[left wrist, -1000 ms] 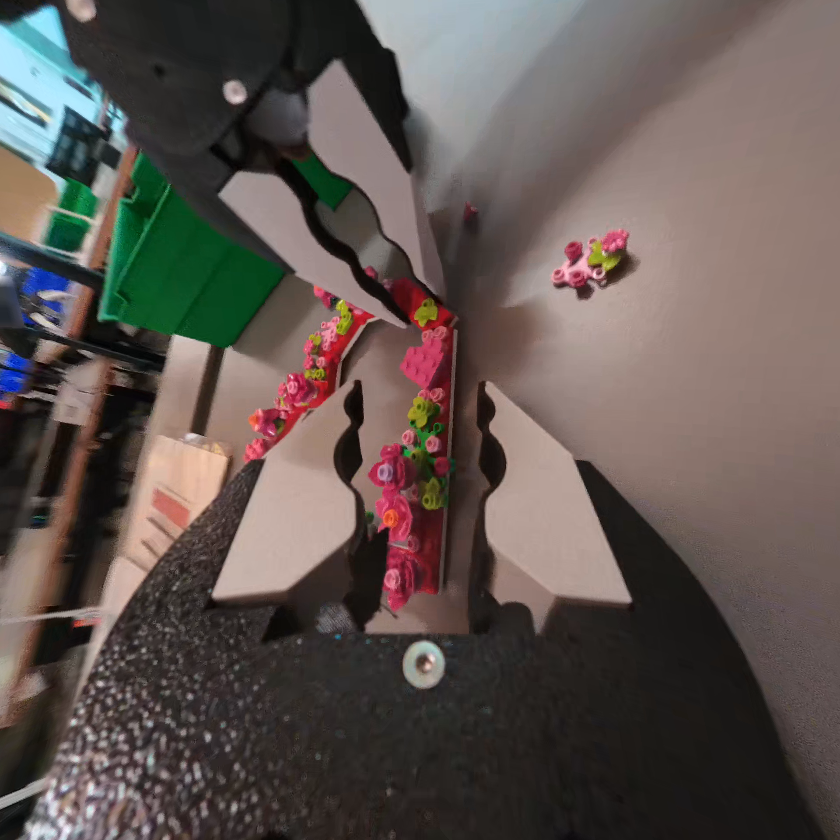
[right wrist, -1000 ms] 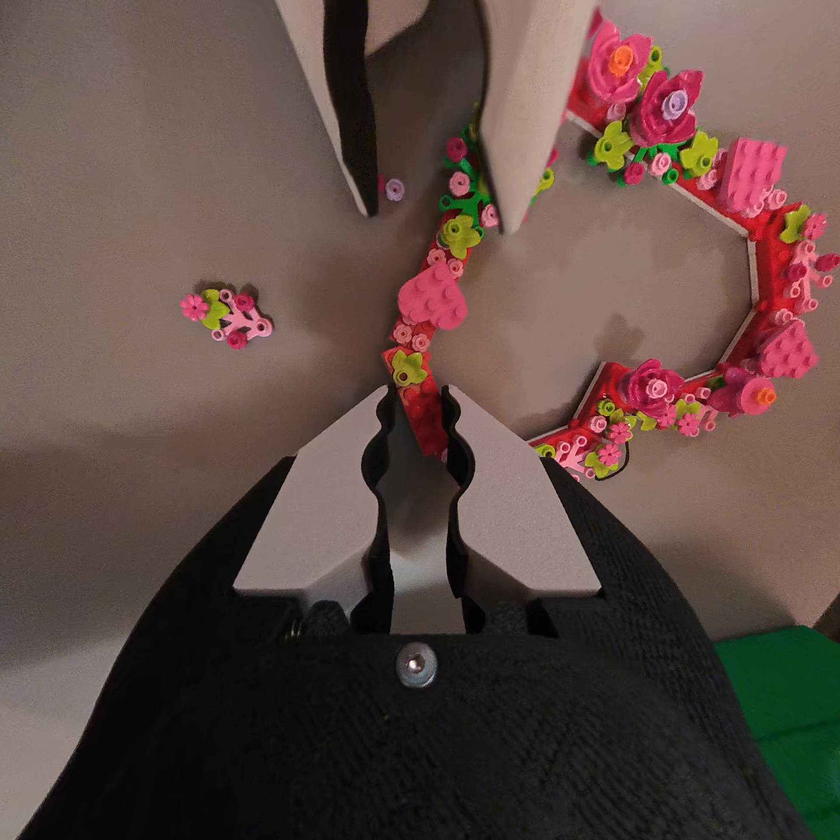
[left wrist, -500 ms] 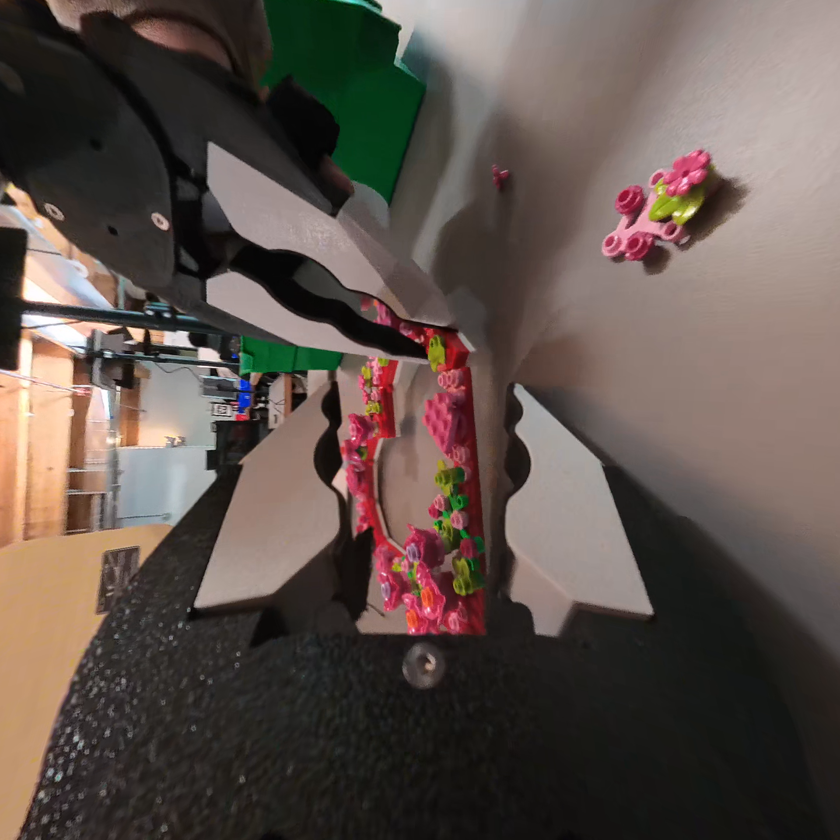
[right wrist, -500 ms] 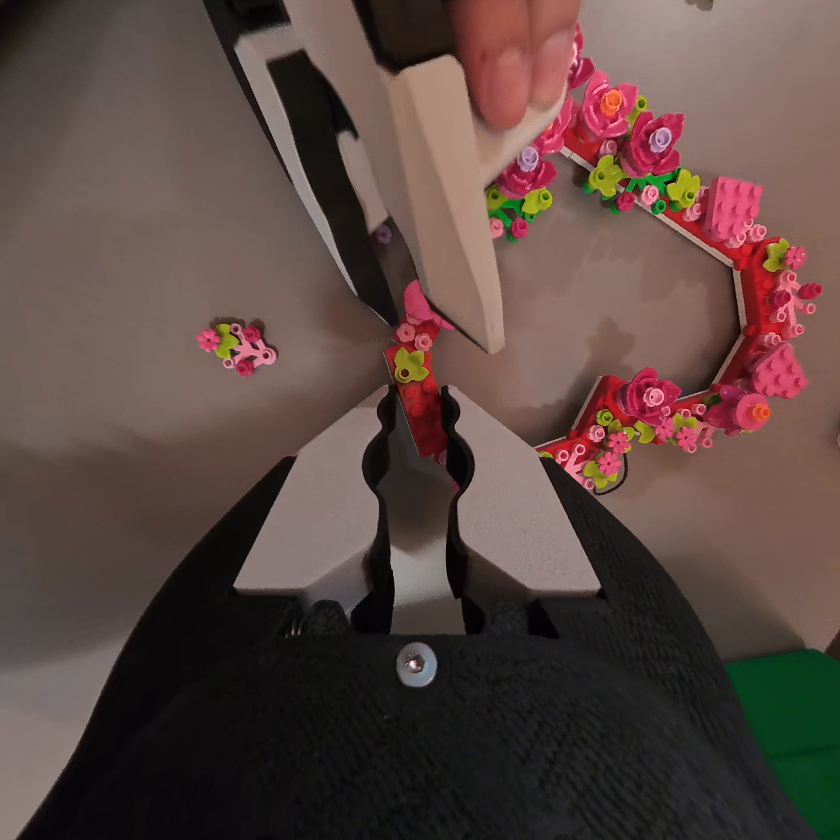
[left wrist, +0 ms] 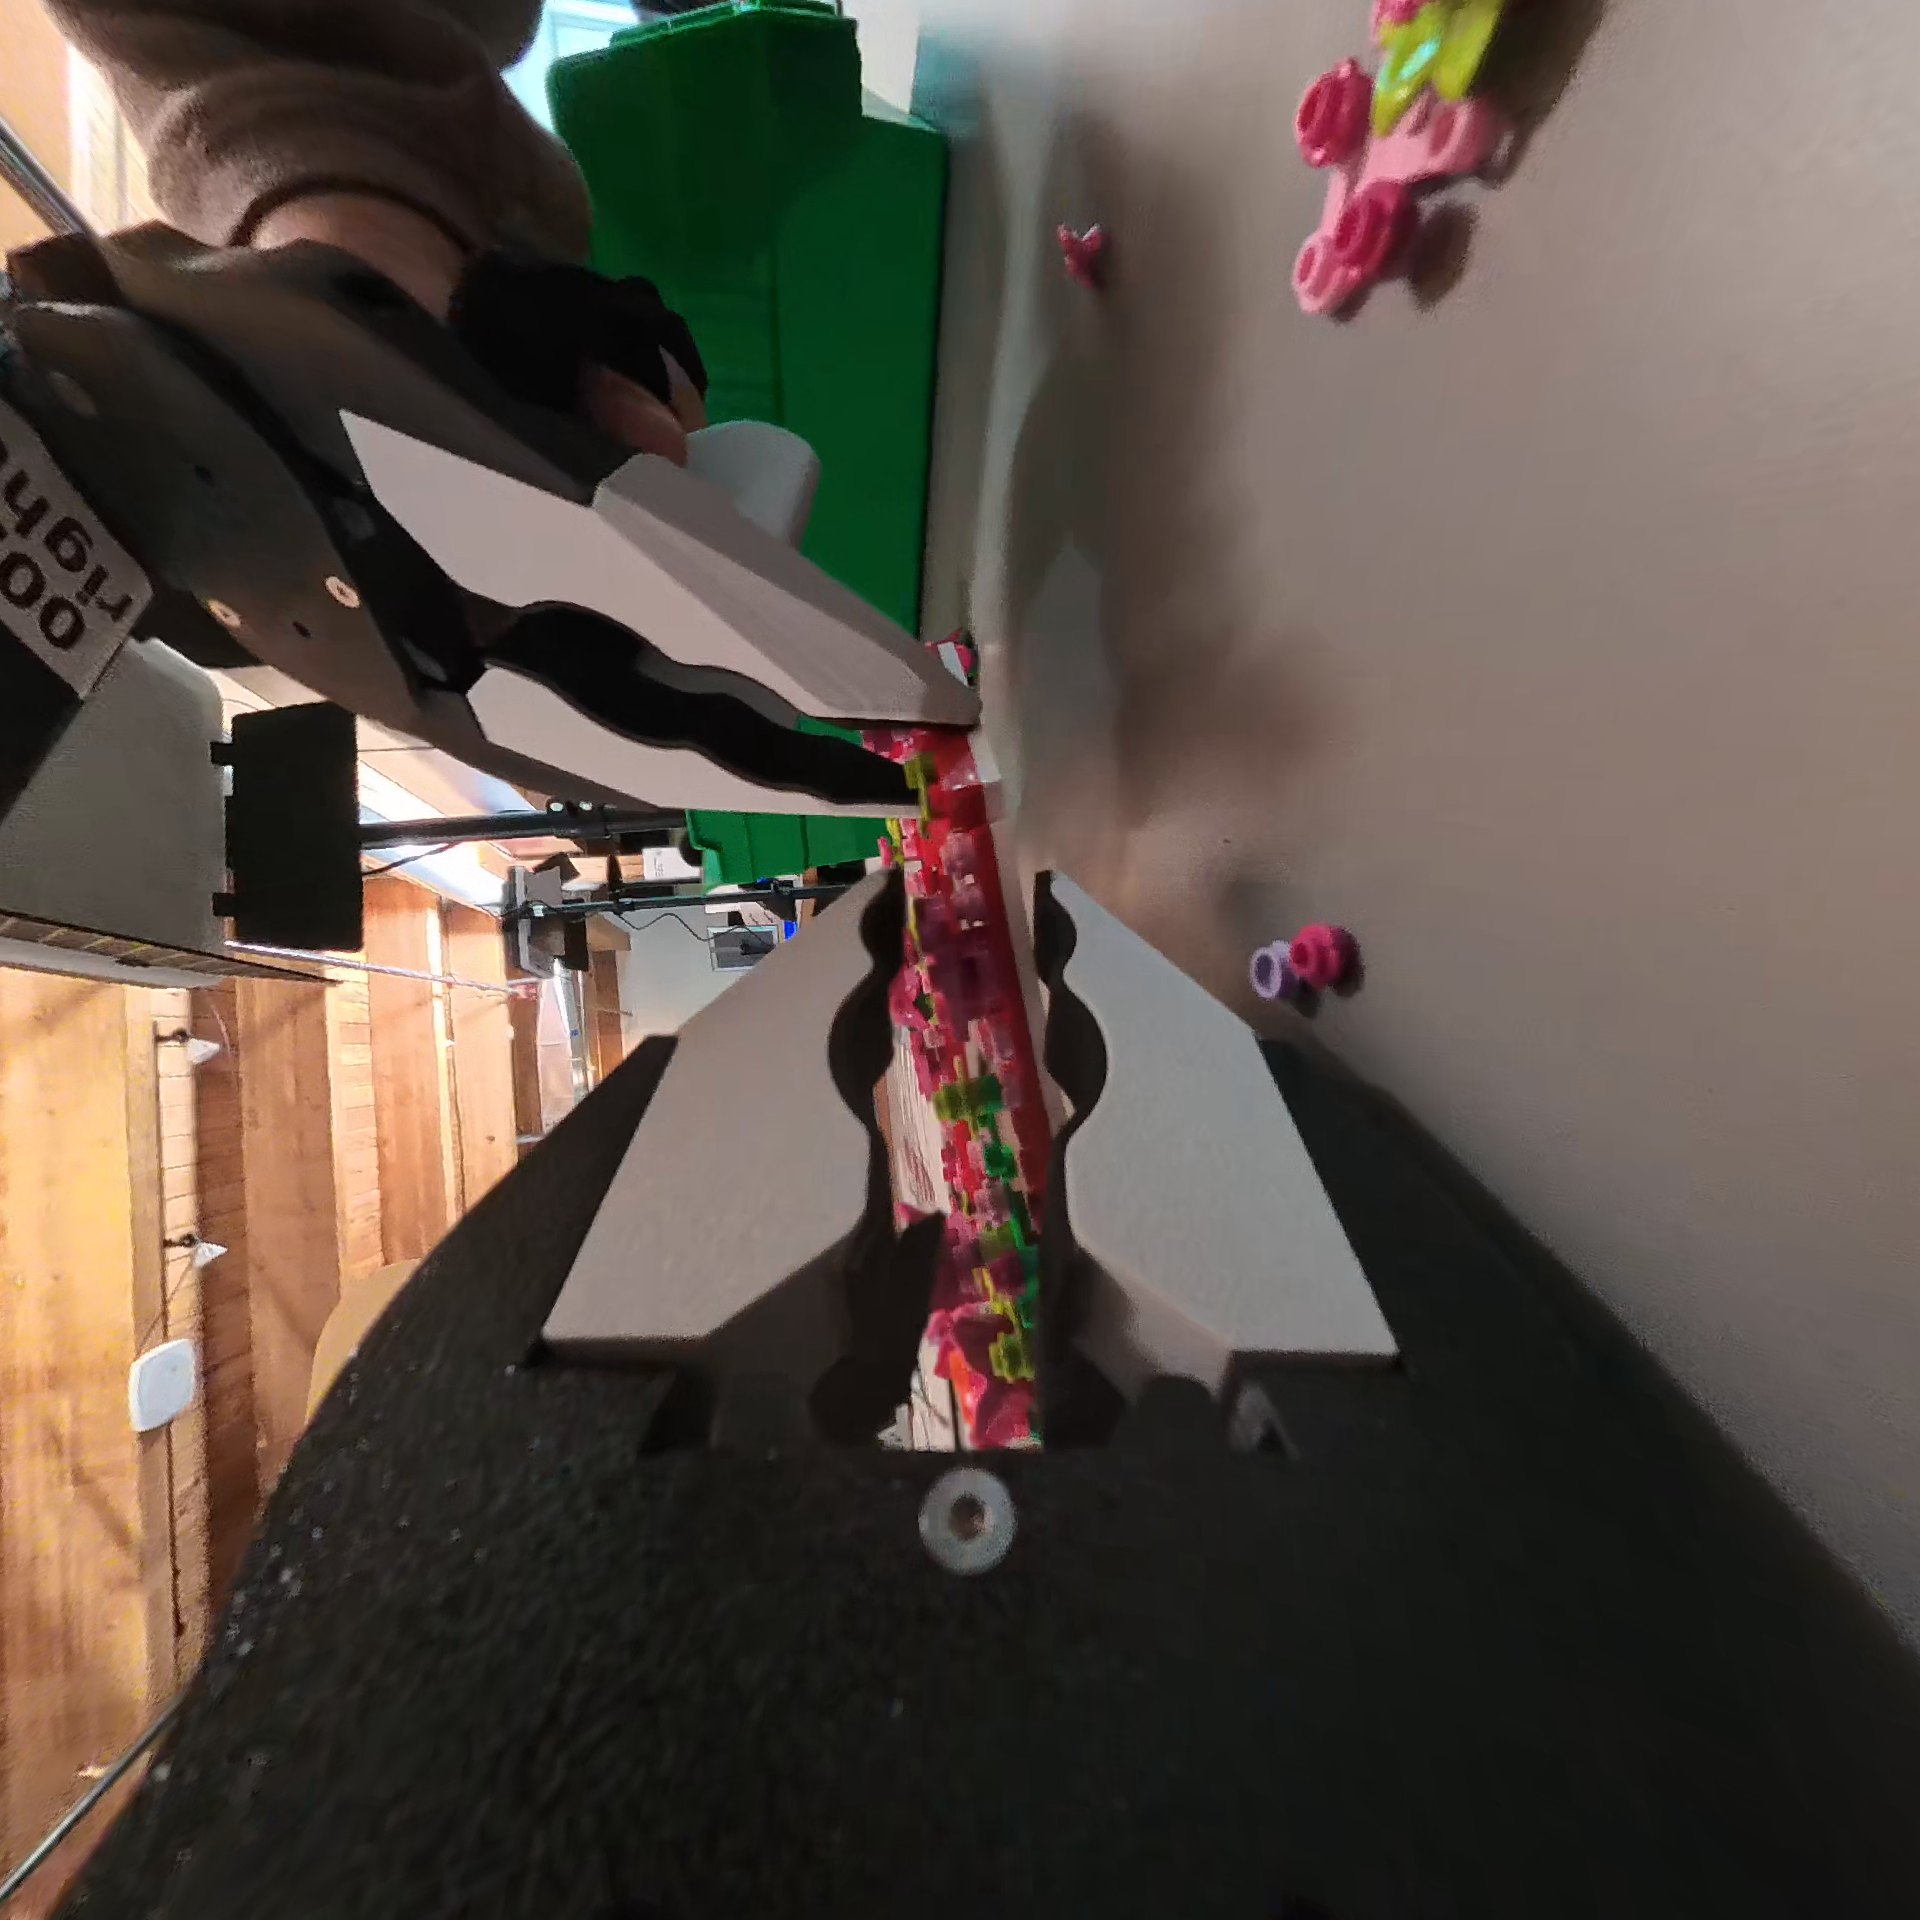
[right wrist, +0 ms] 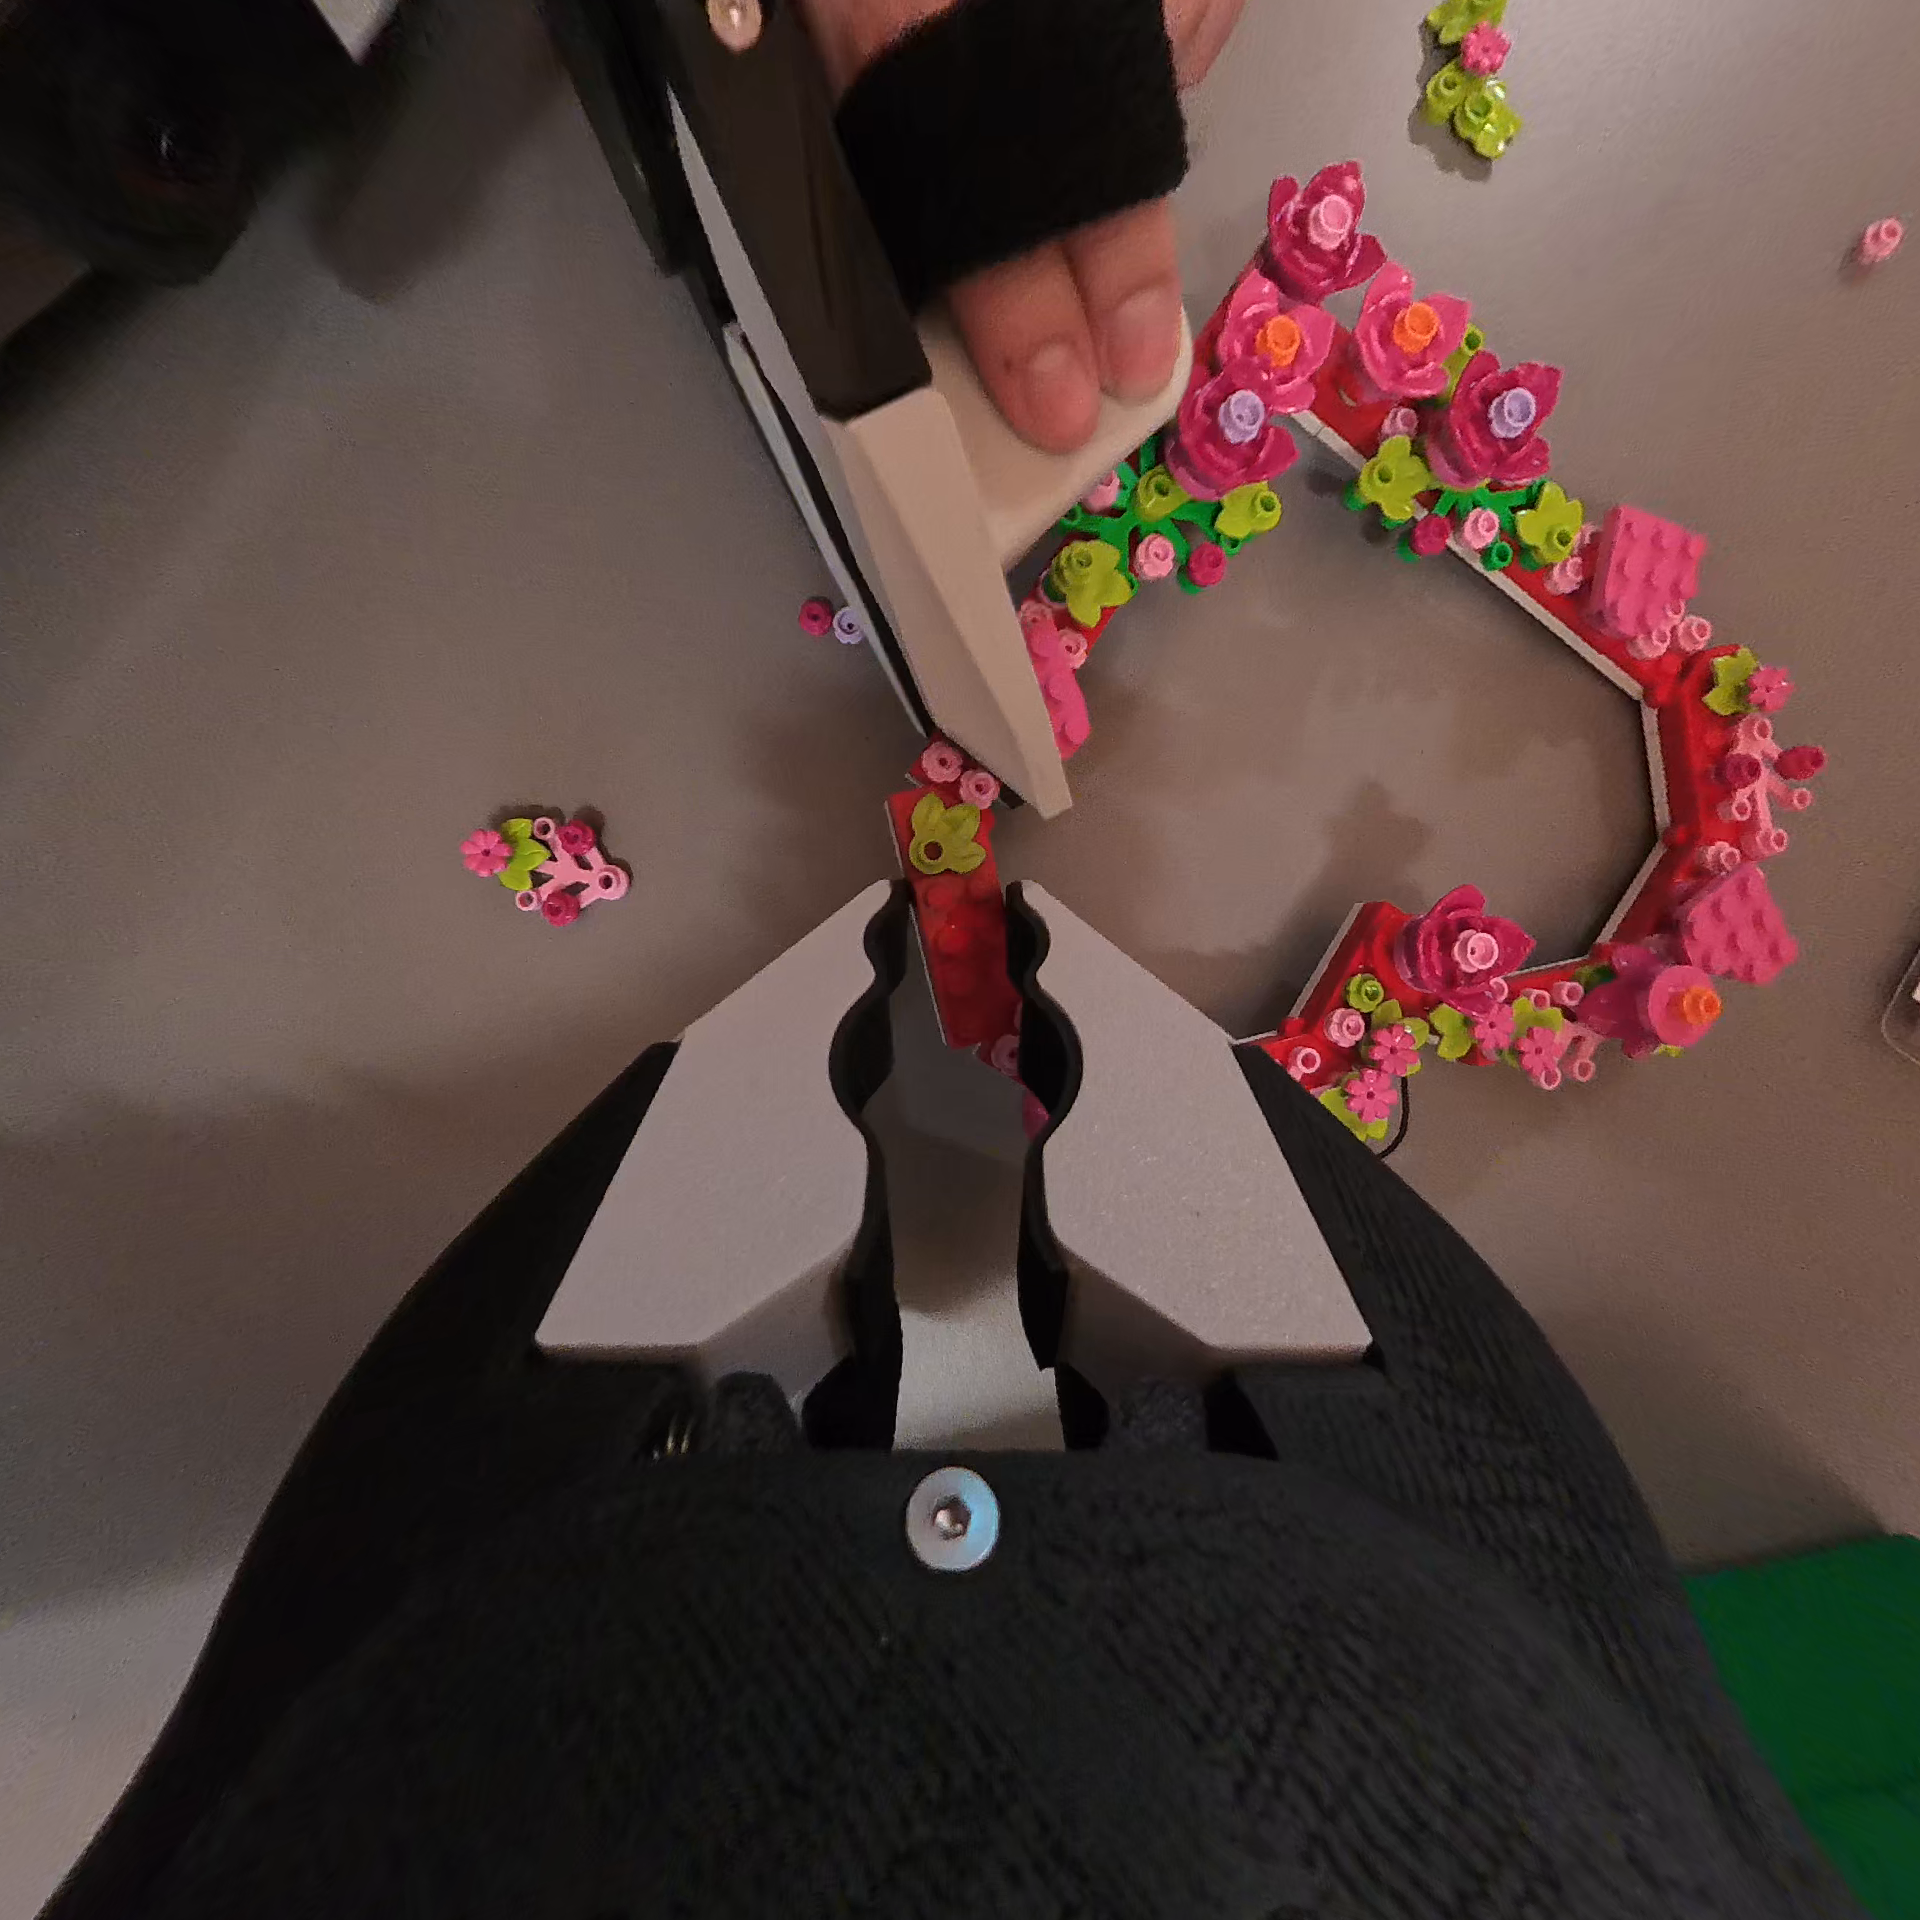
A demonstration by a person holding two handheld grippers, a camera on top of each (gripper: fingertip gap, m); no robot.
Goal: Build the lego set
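- The lego flower frame (right wrist: 1652,727) is a red, heart-like ring with pink roses and green leaves. It lies on the grey table (right wrist: 312,623).
- The right gripper (right wrist: 958,904) is closed down on the red end strip of the frame. Its two grey fingers (right wrist: 1122,1060) squeeze the strip from both sides.
- Just past its tips, a lime leaf (right wrist: 943,834) sits on that strip.
- The left gripper (left wrist: 961,894) comes in from the far side. The frame runs edge-on between its fingers, which are a little apart. I cannot tell if they pinch it.
- In the right wrist view, a hand (right wrist: 1081,332) with a black strap rests on the left gripper.
- To the left of the right gripper, well apart, lies a small pink flower piece (right wrist: 545,857).
- Farther off, two tiny round bits (right wrist: 831,620), one pink and one purple, lie just beside the left gripper.
- Far away at the top are green leaf pieces (right wrist: 1470,78).
- A green bin (left wrist: 769,312) stands behind the right gripper in the left wrist view.
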